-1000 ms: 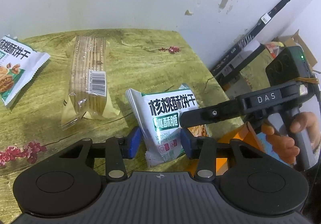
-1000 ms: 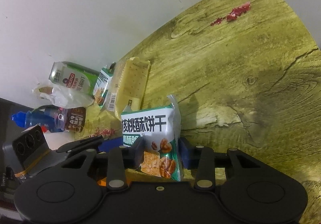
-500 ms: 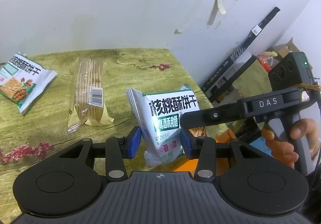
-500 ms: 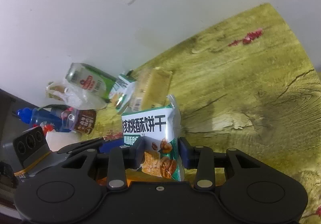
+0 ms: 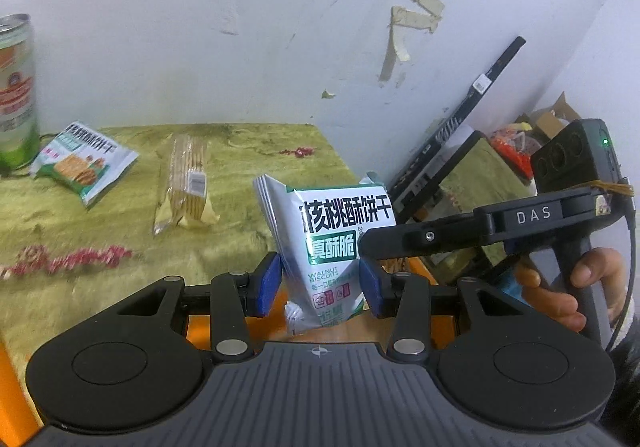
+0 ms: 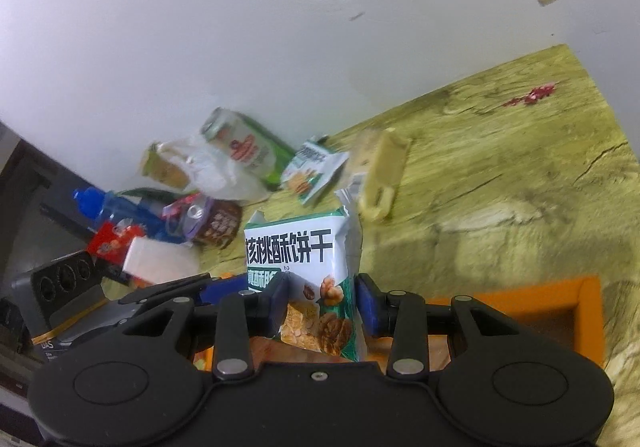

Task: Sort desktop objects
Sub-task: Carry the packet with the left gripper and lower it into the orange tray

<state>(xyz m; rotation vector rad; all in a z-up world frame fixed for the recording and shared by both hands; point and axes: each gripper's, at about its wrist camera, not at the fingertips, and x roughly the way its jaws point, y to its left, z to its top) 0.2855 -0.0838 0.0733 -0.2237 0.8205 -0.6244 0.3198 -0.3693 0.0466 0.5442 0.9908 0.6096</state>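
Biscuit pack (image 5: 332, 243) lifted higher off table (image 5: 120, 215).

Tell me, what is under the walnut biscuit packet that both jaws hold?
Under the walnut biscuit packet an orange tray shows, its rim clear on the right. What lies inside directly below is covered by the packet and the right gripper.

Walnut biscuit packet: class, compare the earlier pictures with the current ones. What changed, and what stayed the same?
The walnut biscuit packet has been lifted off the table, carried up by both the left gripper and right gripper. Both stayed shut on it. The cracker sleeve and second biscuit packet kept lying where they were.
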